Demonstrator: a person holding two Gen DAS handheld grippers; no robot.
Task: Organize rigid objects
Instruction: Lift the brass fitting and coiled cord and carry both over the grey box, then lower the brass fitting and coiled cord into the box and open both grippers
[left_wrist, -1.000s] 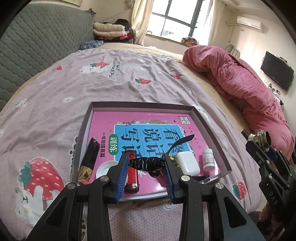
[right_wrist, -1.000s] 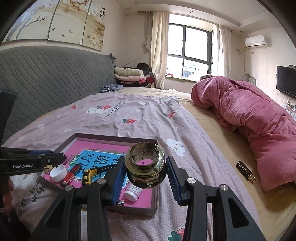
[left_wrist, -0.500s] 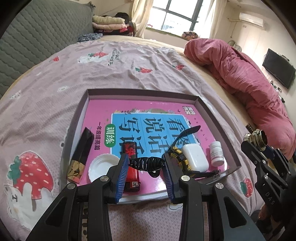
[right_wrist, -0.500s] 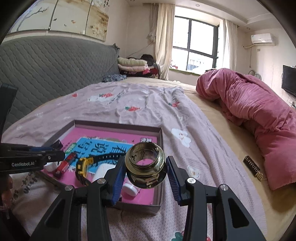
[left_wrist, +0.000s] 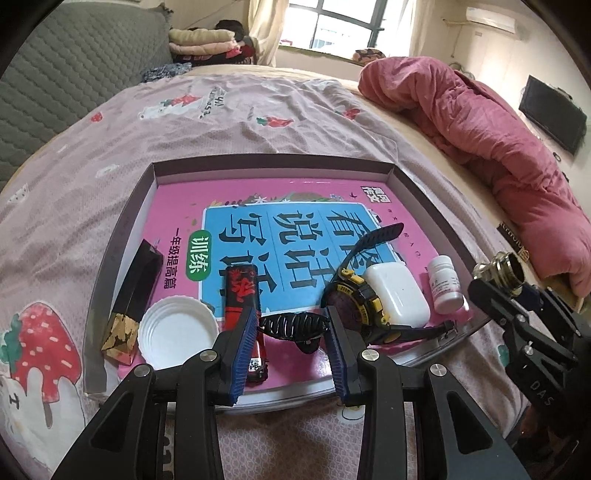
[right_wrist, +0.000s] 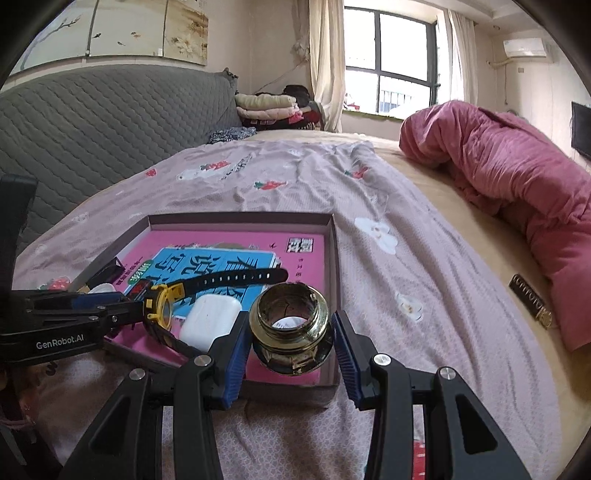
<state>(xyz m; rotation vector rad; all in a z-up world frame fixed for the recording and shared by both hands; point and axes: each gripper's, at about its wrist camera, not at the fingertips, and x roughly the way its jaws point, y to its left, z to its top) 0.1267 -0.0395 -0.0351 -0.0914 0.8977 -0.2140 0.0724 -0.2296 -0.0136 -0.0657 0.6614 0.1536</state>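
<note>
The bed (left_wrist: 258, 122) has a pink quilt (left_wrist: 480, 122) on one side. A flat box (left_wrist: 266, 162) lies on the bed with a pink book (left_wrist: 295, 229) inside. On the book sit a watch (left_wrist: 354, 295), a white case (left_wrist: 397, 295), a white lid (left_wrist: 179, 332) and a small bottle (left_wrist: 445, 282). The left gripper (left_wrist: 291, 326) has its jaws closed on a black clip (left_wrist: 291, 325). The right gripper (right_wrist: 290, 332) has its jaws closed on a gold jar (right_wrist: 290, 328), over the box's near corner.

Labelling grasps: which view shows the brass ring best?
Right wrist view: the brass ring sits close up between the right claw's pads, its hollow centre visible, over the tray's near corner. Left wrist view catches it only small and side-on at the right edge.
</note>
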